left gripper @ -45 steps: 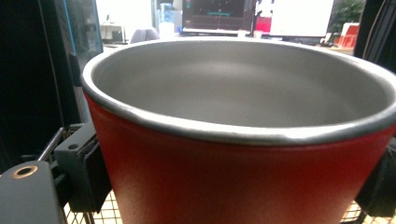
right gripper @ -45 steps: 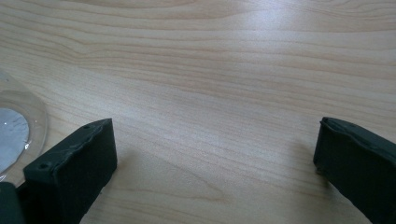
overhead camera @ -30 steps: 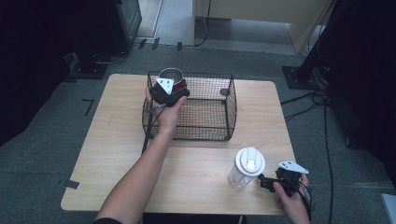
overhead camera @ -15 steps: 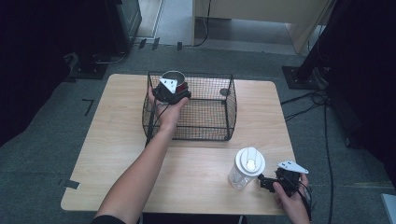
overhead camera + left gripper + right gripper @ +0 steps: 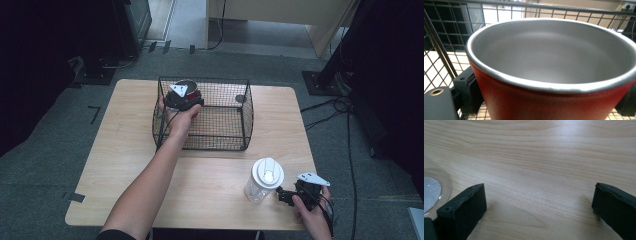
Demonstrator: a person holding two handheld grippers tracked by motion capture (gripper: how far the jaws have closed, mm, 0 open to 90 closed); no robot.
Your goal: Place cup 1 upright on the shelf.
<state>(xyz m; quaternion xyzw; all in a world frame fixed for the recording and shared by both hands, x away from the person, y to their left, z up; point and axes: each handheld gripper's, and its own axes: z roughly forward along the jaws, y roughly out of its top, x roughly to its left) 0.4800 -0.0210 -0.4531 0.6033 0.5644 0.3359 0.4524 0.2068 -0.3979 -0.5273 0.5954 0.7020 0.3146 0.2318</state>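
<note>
A red cup (image 5: 554,75) with a grey metal inside sits between the jaws of my left gripper (image 5: 183,98), which is shut on it. In the high view the gripper holds the cup (image 5: 189,86) at the back left corner of the black wire basket (image 5: 220,142). A clear bottle with a white lid (image 5: 265,178) stands on the table's front right. My right gripper (image 5: 283,195) is just right of that bottle, low over the wood. Its jaws stand wide open with only bare table (image 5: 541,170) between them; the bottle's clear base (image 5: 434,190) shows at the left edge.
A small dark object (image 5: 240,98) lies near the basket's back right corner. The wooden table (image 5: 125,150) has bare room at the left and front. Cables (image 5: 345,120) trail on the floor to the right of the table.
My left gripper with the red cup has shifted slightly within the basket's back left corner. The right gripper and the bottle have stayed put.
</note>
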